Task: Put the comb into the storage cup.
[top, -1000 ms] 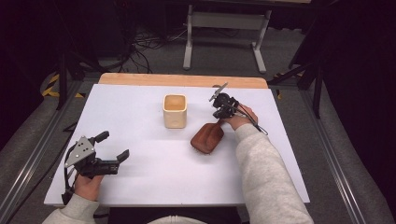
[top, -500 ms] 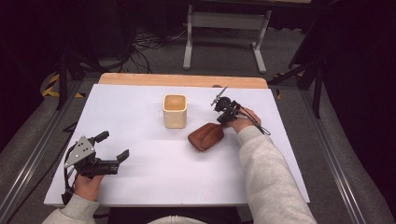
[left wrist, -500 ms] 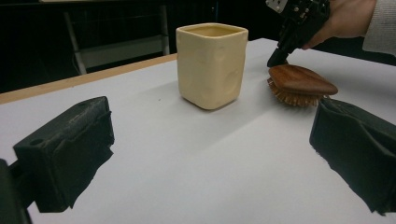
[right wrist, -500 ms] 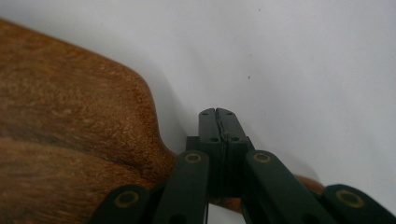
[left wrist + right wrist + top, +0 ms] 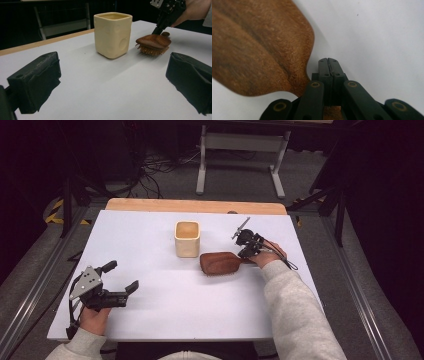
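The brush (image 5: 220,263) lay bristles-down at the centre of the tabletop (image 5: 200,320), just right of the cup (image 5: 187,239), its long axis running left to right with the handle toward the right gripper (image 5: 248,251). That gripper's fingers (image 5: 328,67) were pressed together over the handle, seemingly clamping it. The left gripper (image 5: 121,281), lower left of the high view and well apart, stood wide open and empty.
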A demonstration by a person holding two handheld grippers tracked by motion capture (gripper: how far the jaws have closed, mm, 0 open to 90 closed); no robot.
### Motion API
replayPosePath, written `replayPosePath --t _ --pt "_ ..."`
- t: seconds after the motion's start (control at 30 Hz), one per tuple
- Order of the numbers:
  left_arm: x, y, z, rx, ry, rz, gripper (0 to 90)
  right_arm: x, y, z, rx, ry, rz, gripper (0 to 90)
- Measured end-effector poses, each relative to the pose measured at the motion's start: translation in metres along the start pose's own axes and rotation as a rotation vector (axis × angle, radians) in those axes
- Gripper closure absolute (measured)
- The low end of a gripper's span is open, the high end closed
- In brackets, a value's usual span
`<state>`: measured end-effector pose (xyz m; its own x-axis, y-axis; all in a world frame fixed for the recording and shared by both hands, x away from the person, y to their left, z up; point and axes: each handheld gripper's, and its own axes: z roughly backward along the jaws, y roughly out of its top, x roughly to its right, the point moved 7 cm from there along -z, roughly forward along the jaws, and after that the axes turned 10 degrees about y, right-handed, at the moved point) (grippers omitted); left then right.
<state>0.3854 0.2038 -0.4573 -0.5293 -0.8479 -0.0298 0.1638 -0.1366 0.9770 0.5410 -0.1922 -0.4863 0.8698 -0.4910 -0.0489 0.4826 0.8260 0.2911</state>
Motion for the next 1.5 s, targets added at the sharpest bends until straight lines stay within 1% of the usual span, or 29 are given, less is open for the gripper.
replayPosePath --t 0.23,0.5,0.63,0.7,0.77,0.97,1.0,1.13,1.2,1.23,1.27,1.3,1.37,1.4,1.43,1.5 --pt "0.000 0.000 0.000 -0.001 -0.001 0.000 0.6 -0.008 -0.011 0.001 -0.014 0.017 -0.011 90.0" --pt "0.001 0.000 0.000 -0.001 -0.003 0.000 0.6 -0.023 -0.022 0.002 -0.026 0.035 -0.009 90.0" --pt "0.001 0.000 0.000 -0.003 -0.004 -0.003 0.5 -0.031 -0.024 0.005 -0.023 0.045 -0.008 90.0" --pt "0.001 0.000 0.000 0.000 -0.004 0.003 0.5 -0.035 -0.025 0.005 -0.026 0.049 -0.004 90.0" --pt "0.001 0.000 0.000 -0.002 -0.004 -0.002 0.3 -0.038 -0.026 0.005 -0.029 0.052 -0.006 90.0" --pt "0.001 0.000 0.001 0.000 -0.006 0.003 0.2 -0.048 -0.029 0.006 -0.034 0.066 -0.003 90.0" --pt "0.001 0.000 0.001 0.010 -0.007 0.002 0.2 -0.049 -0.029 0.006 -0.033 0.065 -0.001 90.0" --pt "0.001 0.000 0.001 0.014 -0.007 0.008 0.2 -0.056 -0.029 0.007 -0.035 0.074 0.004 90.0" --pt "0.000 0.000 0.001 0.018 -0.008 0.005 0.2 -0.060 -0.029 0.007 -0.038 0.082 0.004 90.0" --pt "0.000 0.000 0.001 0.020 -0.010 0.015 0.2 -0.062 -0.029 0.007 -0.040 0.084 0.004 90.0" --pt "0.000 0.000 0.001 0.019 -0.011 0.018 0.3 -0.063 -0.029 0.007 -0.041 0.085 0.007 89.9" --pt "0.000 0.000 0.001 0.018 -0.009 0.008 0.3 -0.065 -0.029 0.008 -0.042 0.084 0.009 89.8" --pt "0.000 -0.001 0.001 0.015 -0.002 0.003 0.3 -0.066 -0.029 0.008 -0.041 0.080 0.005 89.1" --pt "0.000 -0.001 0.001 0.017 -0.005 0.005 0.3 -0.066 -0.029 0.009 -0.041 0.068 -0.004 88.0" --pt "0.000 -0.001 0.001 0.006 -0.007 0.022 0.3 -0.067 -0.030 0.010 -0.039 0.061 -0.010 88.0" --pt "-0.001 -0.001 0.001 0.005 -0.012 0.022 0.3 -0.067 -0.030 0.012 -0.035 0.057 -0.015 87.8"
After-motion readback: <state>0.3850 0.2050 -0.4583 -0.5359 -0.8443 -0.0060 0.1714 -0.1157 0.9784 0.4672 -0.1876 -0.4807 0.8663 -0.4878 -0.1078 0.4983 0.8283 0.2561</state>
